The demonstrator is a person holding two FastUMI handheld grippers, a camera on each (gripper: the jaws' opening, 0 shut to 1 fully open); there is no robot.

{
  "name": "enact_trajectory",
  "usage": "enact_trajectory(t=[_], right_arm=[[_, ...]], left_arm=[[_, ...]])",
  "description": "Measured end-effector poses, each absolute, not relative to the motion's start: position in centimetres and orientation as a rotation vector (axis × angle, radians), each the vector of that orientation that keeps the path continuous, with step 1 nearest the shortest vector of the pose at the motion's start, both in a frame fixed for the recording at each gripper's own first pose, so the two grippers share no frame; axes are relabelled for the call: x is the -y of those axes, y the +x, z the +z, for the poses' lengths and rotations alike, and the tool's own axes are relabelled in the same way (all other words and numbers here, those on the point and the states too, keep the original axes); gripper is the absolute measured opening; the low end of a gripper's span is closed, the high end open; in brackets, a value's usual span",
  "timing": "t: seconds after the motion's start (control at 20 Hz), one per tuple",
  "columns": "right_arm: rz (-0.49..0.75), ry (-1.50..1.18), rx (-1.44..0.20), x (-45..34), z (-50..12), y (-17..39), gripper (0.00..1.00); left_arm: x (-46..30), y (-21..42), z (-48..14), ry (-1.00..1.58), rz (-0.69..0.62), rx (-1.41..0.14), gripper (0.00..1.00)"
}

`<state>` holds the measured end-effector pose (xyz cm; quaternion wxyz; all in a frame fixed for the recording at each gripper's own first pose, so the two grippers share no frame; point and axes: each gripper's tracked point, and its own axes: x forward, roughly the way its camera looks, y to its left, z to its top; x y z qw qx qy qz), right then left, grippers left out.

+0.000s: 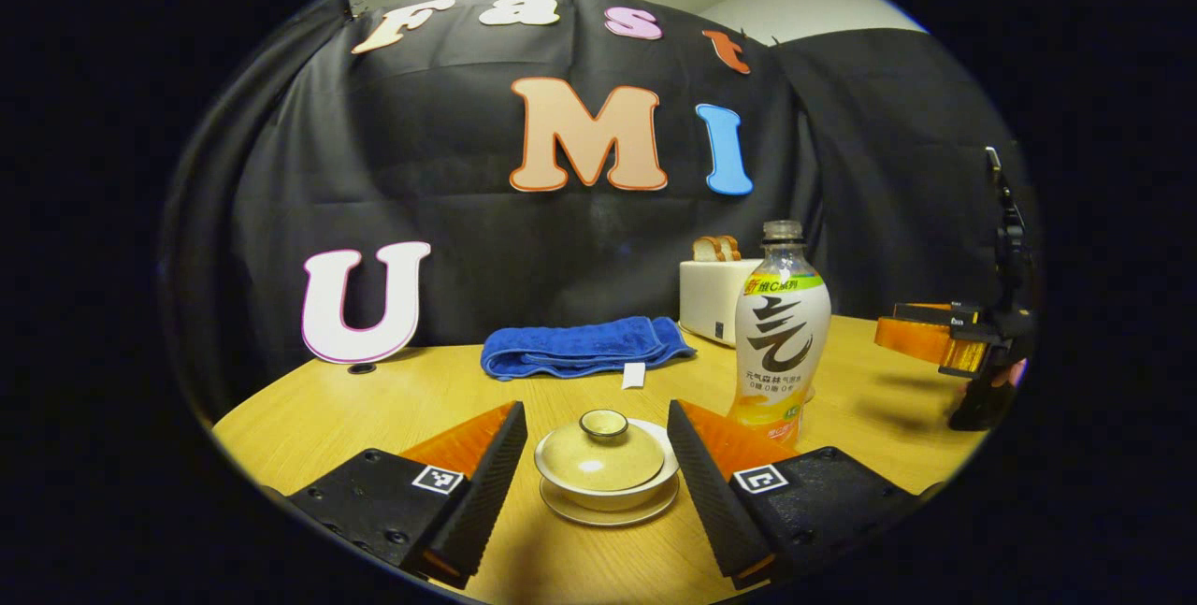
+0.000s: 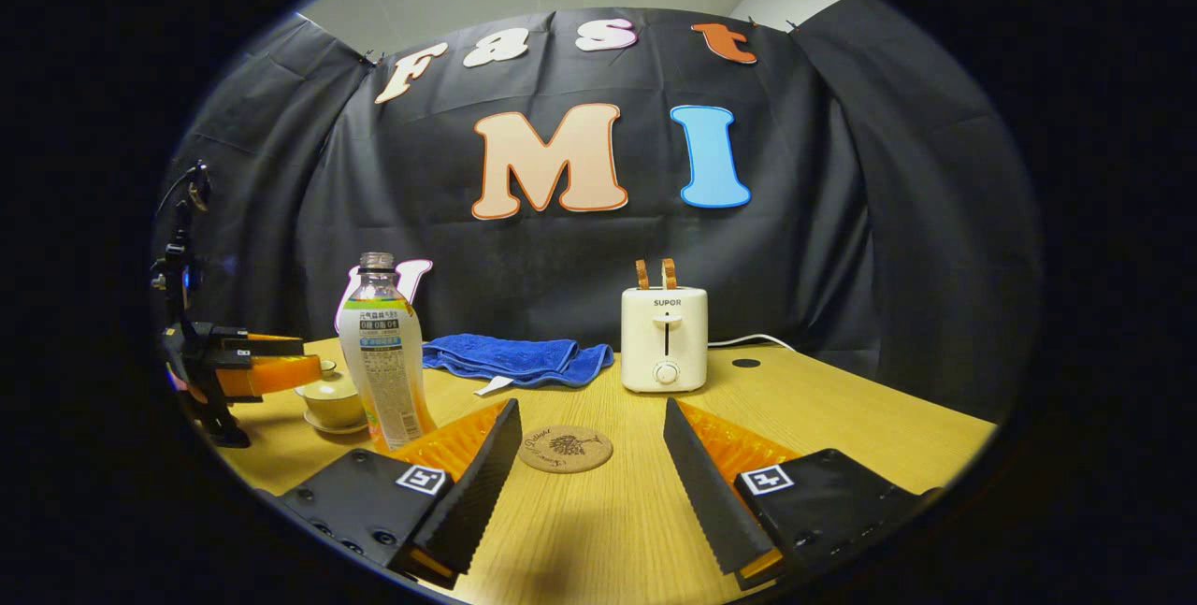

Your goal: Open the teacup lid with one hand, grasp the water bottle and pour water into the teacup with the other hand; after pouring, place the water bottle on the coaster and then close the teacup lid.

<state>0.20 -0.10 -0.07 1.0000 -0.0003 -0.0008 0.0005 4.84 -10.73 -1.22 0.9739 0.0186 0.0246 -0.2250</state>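
Left gripper (image 1: 591, 455): fingers spread wide, flanking without touching the cream ceramic teacup (image 1: 606, 482), its domed lid (image 1: 599, 455) on, saucer beneath, near the front edge of the pale wooden table (image 1: 374, 399). Just right of the cup, upright and uncapped: clear plastic water bottle (image 1: 780, 334) with white-and-green label. Right gripper (image 2: 592, 469): fingers likewise spread, empty, aimed at the round cork coaster (image 2: 565, 449) lying mid-table. Toward the back edge: folded blue towel (image 2: 517, 358) and white toaster (image 2: 664, 338) holding two slices.
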Motion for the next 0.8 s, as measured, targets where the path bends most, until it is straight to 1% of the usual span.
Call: enact_trajectory(t=[0.05, 0.25, 0.35, 0.4, 0.55, 0.6, 0.65, 0.7, 0.75, 0.8], right_arm=[[0.001, 0.000, 0.001, 0.1, -0.1, 0.2, 0.94], [0.001, 0.000, 0.001, 0.1, -0.1, 0.2, 0.94], [0.001, 0.000, 0.001, 0.1, -0.1, 0.2, 0.94], [0.002, -0.001, 0.002, 0.1, -0.1, 0.2, 0.94], [0.003, 0.000, 0.001, 0.1, -0.2, 0.2, 0.94], [0.003, 0.000, 0.001, 0.1, -0.2, 0.2, 0.98], [0.003, 0.000, 0.001, 0.1, -0.2, 0.1, 0.94], [0.004, 0.000, 0.001, 0.1, -0.2, 0.1, 0.98], [0.004, 0.000, 0.001, 0.1, -0.2, 0.1, 0.94], [0.004, 0.000, 0.001, 0.1, -0.2, 0.2, 0.94]], left_arm=[[11.0, 5.2, -1.1, 0.041, -0.459, -0.048, 0.88], [11.7, 6.4, -1.1, 0.038, -0.469, -0.046, 0.81], [11.8, 6.8, -1.1, 0.031, -0.470, -0.050, 0.74], [12.0, 6.9, -1.2, 0.030, -0.475, -0.054, 0.69], [12.3, 7.1, -1.4, 0.036, -0.487, -0.066, 0.60], [12.4, 7.1, -1.5, 0.038, -0.488, -0.069, 0.57], [12.4, 7.1, -1.6, 0.041, -0.493, -0.073, 0.55], [12.6, 7.1, -1.6, 0.047, -0.499, -0.078, 0.55], [12.6, 7.1, -1.8, 0.051, -0.497, -0.083, 0.55], [12.6, 7.2, -1.8, 0.055, -0.498, -0.086, 0.48]])
